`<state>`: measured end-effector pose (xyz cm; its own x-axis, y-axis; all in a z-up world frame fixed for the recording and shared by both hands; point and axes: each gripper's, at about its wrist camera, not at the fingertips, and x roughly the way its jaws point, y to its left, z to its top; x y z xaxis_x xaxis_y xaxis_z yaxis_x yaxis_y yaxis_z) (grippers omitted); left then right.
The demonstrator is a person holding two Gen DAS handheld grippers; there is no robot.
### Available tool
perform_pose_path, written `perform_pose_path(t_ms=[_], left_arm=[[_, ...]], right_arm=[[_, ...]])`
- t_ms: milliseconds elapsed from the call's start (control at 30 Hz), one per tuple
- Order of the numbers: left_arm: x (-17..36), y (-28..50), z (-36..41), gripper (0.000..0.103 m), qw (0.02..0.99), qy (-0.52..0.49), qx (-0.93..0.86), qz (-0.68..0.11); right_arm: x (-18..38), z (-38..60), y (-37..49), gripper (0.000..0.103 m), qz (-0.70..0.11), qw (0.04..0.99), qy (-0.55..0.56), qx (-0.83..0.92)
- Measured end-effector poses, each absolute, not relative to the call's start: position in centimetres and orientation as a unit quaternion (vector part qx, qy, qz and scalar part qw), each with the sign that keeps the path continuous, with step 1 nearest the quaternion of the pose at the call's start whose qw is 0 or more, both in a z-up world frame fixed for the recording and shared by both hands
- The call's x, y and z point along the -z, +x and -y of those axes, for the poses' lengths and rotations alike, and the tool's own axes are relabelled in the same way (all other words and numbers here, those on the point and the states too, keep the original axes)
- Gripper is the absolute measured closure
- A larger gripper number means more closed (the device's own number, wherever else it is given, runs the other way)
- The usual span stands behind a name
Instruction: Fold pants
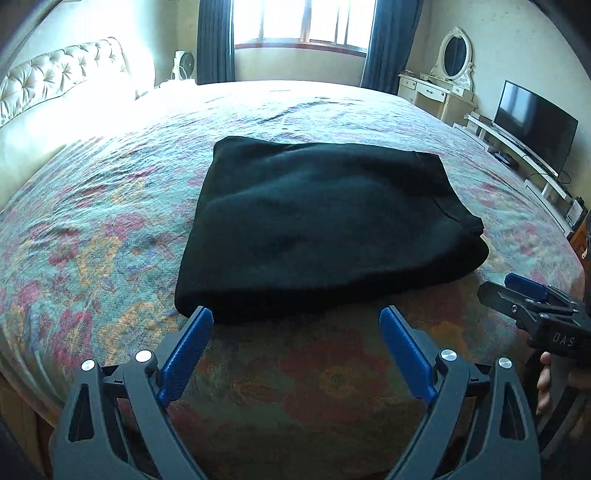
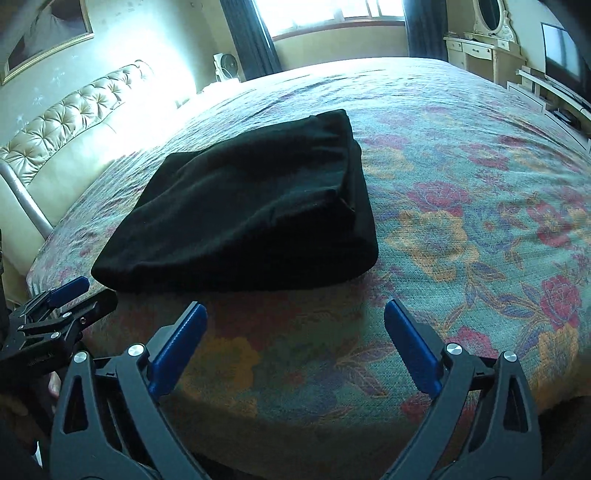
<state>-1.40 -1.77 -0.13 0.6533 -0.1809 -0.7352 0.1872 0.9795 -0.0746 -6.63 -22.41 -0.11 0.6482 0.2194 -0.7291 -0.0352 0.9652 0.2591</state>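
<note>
Black pants (image 1: 321, 221) lie folded into a thick, soft rectangle on a floral bedspread (image 1: 92, 236), long axis running away toward the window (image 1: 303, 22). The left claw (image 1: 295, 332) and right claw (image 2: 295, 325) hover just short of the near edge, both spread apart, empty.

1 folded black pants (image 1: 317, 225) on 1 floral bedspread (image 1: 110, 229). 2 grippers: left gripper (image 1: 295, 325), right gripper (image 2: 295, 317), each with 2 blue-padded fingers (image 1: 188, 350), spread apart. 1 tufted headboard (image 1: 55, 77), 1 window (image 1: 303, 20), 2 dark curtains (image 1: 214, 40), 1 white fan (image 1: 183, 64), 1 vanity with 1 oval mirror (image 1: 455, 55), 1 TV (image 1: 532, 125), 1 framed picture (image 2: 48, 33).
</note>
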Motion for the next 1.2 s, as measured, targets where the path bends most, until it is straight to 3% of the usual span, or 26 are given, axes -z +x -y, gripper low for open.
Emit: perform_pose_path(t_ms=[567, 967, 1200], left_arm=[[-1.2, -4.5, 3.6, 0.012, 0.928, 0.021, 0.068, -0.367], [-1.8, -4.9, 1.8, 0.012, 0.929, -0.048, 0.069, -0.361], [-2.0, -5.1, 2.3, 0.012, 0.937, -0.007, 0.05, -0.346]], right_arm=[[0.3, 20.8, -7.4, 0.004, -0.418, 0.898, 0.1, -0.09], [0.2, 20.4, -7.7, 0.004, -0.421, 0.896, 0.099, -0.098], [0.1, 20.4, -7.9, 0.004, -0.422, 0.895, 0.101, -0.101]])
